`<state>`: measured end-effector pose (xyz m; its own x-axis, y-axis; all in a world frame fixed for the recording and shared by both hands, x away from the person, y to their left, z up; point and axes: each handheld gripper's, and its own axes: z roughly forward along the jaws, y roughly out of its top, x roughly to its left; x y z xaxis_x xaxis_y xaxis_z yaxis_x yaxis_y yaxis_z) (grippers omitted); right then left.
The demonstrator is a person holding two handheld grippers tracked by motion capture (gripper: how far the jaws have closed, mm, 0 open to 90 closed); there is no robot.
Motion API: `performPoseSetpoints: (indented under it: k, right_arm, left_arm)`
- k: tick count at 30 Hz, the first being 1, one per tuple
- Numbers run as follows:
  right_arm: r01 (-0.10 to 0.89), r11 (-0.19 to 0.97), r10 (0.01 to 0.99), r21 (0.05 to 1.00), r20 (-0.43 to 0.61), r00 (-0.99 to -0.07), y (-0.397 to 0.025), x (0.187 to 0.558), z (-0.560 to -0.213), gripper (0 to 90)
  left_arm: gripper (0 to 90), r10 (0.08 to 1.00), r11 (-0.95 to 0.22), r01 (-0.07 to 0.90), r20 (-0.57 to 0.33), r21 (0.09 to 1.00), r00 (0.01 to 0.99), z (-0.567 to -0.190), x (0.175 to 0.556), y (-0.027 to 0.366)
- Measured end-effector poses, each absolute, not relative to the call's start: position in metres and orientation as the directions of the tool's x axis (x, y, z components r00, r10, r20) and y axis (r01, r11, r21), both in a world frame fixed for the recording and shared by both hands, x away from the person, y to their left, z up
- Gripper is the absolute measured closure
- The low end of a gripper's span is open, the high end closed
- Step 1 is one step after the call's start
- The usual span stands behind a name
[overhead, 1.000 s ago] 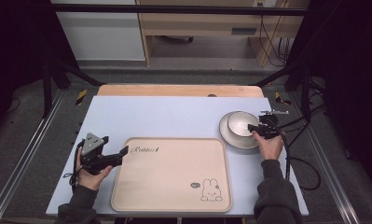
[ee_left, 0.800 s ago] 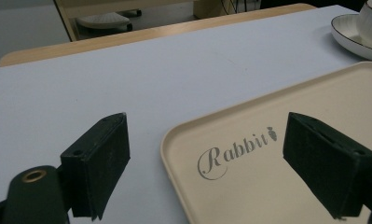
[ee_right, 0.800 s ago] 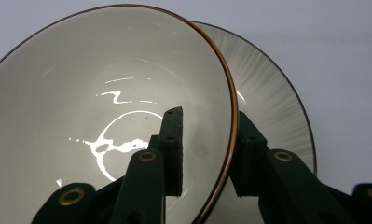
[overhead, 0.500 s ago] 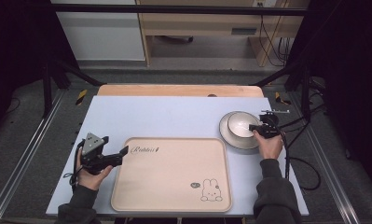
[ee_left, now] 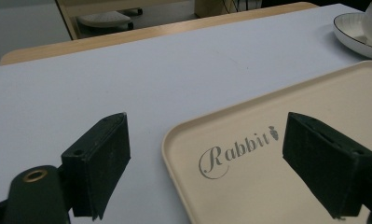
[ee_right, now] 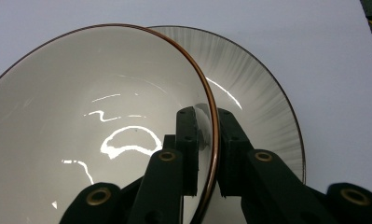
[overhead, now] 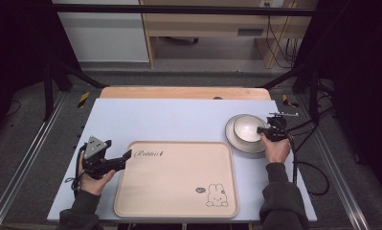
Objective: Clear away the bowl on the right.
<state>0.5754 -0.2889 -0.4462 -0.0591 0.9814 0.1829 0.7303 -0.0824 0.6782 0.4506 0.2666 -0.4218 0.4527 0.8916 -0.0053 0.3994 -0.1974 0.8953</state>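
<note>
Table [overhead: 179, 120], pale blue top, person's side at the bottom of the high view. Big beige tray [overhead: 179, 182] lies flat near the front edge, "Rabbit" lettering and a small rabbit print on it, nothing loaded on it.

Plate [overhead: 234, 139] sits on the table just past the tray's far right corner, apart from the tray. White bowl [overhead: 248, 128] with a brown rim stands on the plate.

Right gripper [ee_right: 211, 140]: jaws narrow, one inside the bowl wall and one outside, clamped on the rim at the bowl's near side. In the right gripper view the bowl looks slightly tipped relative to the plate, but can't tell if it has left the plate.

Left gripper [ee_left: 207, 163]: jaws wide apart, holding nothing, straddling the tray's near-left corner above the lettering. Can't tell if it touches the tray.

Progress, my read: early. Grip on the bowl is made; likely goal is moving the bowl, maybe the plate too, onto the tray. Left to do: lift, carry over to the tray, set down, release. Left gripper seems ready to steady or grab the tray edge, not closed yet.
</note>
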Motion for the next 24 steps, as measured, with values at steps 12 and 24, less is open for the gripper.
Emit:
performPoseSetpoints:
  k: [12, 24]
  right_arm:
    - [0.714, -0.064, 0.985, 0.697, 0.157, -0.064, -0.284, 0.573, -0.442, 82.2]
    - [0.697, -0.05, 0.985, 0.716, 0.152, -0.086, -0.279, 0.57, -0.435, 82.1]
  left_arm:
    - [14.6, 0.893, -0.194, 0.397, -0.006, 0.897, 0.45, -0.421, 0.45, 0.267]
    - [14.7, 0.894, -0.193, 0.397, -0.006, 0.898, 0.449, -0.421, 0.45, 0.267]
